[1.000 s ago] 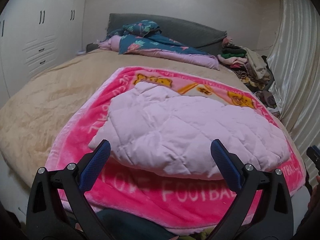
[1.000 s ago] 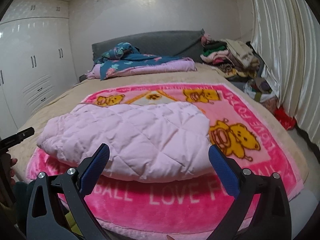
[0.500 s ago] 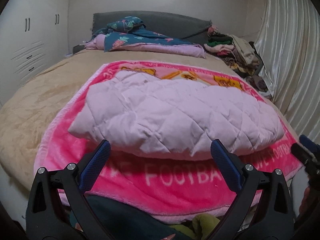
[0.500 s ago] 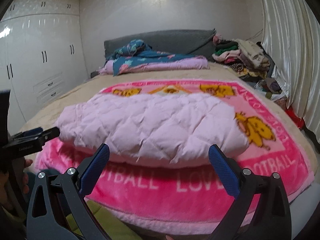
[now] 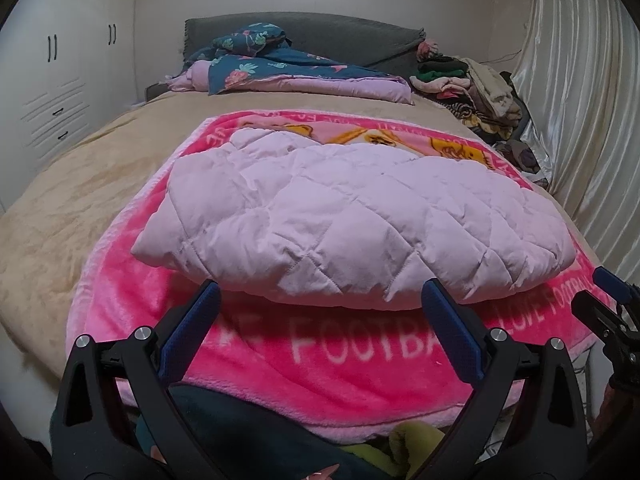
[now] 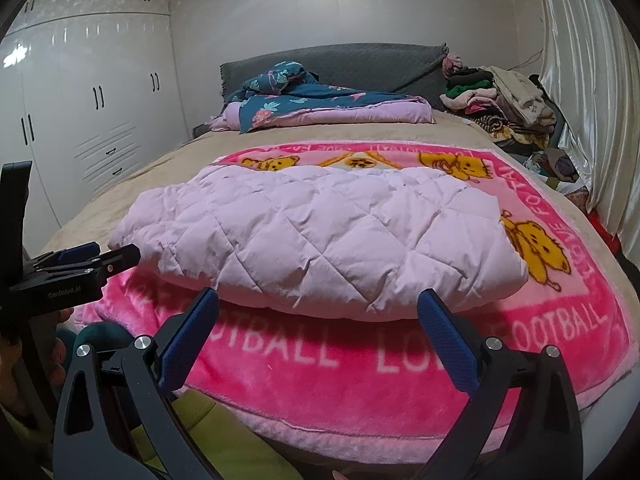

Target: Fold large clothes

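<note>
On the left, the left gripper (image 5: 320, 312) hovers at the near edge of the bed (image 5: 80, 184), its jaws wide apart and holding nothing. Ahead of it a pale pink quilted coat (image 5: 352, 220) lies in a thick, doubled-over bundle on a bright pink blanket (image 5: 304, 352), its rounded fold facing the near side. To the right, the right gripper (image 6: 318, 314) hangs at the same near edge, jaws also spread and empty, pointed at the coat (image 6: 320, 240). The padding looks puffy, soft and light, likely to spring back and slump when lifted; its smooth shell may slip, so a deep bite on a stitched edge or corner at each end seems the surest hold. Whether more folds remain cannot be told from this bundle. Far back, a heap of clothes (image 6: 504, 100) sits at the right.
</note>
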### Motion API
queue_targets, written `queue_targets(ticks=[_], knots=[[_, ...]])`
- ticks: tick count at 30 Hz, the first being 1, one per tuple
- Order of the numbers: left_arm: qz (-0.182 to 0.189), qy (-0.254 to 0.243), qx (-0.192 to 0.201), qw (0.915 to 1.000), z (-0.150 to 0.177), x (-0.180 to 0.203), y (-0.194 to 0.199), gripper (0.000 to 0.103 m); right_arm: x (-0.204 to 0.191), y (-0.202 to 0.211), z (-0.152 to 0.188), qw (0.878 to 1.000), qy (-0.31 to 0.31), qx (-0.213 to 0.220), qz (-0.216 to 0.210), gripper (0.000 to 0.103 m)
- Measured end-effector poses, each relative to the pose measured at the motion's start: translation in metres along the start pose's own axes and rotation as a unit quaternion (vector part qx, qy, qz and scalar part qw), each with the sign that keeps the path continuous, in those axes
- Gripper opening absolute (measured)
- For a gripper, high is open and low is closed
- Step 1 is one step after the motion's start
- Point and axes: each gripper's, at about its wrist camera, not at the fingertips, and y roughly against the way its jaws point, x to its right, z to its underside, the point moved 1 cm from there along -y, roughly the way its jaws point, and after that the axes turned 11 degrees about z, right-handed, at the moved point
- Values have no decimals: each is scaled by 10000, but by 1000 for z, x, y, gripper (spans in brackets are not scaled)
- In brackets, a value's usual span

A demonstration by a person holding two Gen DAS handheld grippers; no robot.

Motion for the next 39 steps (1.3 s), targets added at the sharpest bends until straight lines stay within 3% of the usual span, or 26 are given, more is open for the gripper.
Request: queue_targets(ticks=[39], knots=[[-72, 16, 21, 10000, -4, -3, 8, 94, -2, 2, 2, 10000, 43, -22, -13, 99]])
